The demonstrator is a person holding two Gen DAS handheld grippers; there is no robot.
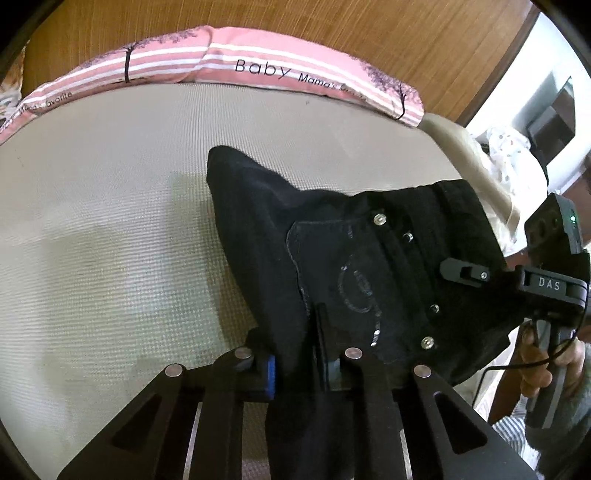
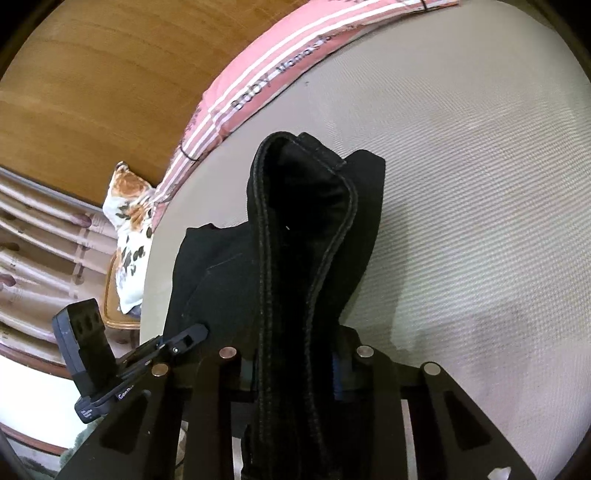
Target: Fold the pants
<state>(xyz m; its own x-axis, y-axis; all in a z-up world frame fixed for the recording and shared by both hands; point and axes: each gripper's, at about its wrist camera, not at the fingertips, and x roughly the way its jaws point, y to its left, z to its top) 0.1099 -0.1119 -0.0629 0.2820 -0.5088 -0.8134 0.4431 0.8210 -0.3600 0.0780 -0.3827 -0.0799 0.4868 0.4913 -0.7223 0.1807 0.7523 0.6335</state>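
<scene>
My left gripper (image 1: 299,365) has its jaws pinched on a fold of the black pants (image 1: 369,266), the dark cloth running straight down between the blue pad and its partner. From this side I see the seat of the pants facing me — a back pocket (image 1: 354,280) with pale stitched curves and several silver rivets (image 1: 379,220) around it — while a pointed corner of the fabric juts toward the far end of the bed (image 1: 110,206). The cloth hangs bunched between my two hands above the bed's beige woven cover, and whether its lower part touches the cover I cannot tell. My right gripper (image 2: 295,369) is clamped on a thick seamed band of the same pants, which rises from between its jaws in a tall loop edged with double stitching. In the left wrist view that right gripper shows at the right edge, its fingers pressed into the fabric and a hand (image 1: 543,365) wrapped around its handle. A pink striped pillow (image 1: 236,62) lettered "Baby" lies along the far edge of the bed against a wooden headboard (image 1: 332,26), and a floral cushion (image 2: 129,236) sits beside the bed's corner.
</scene>
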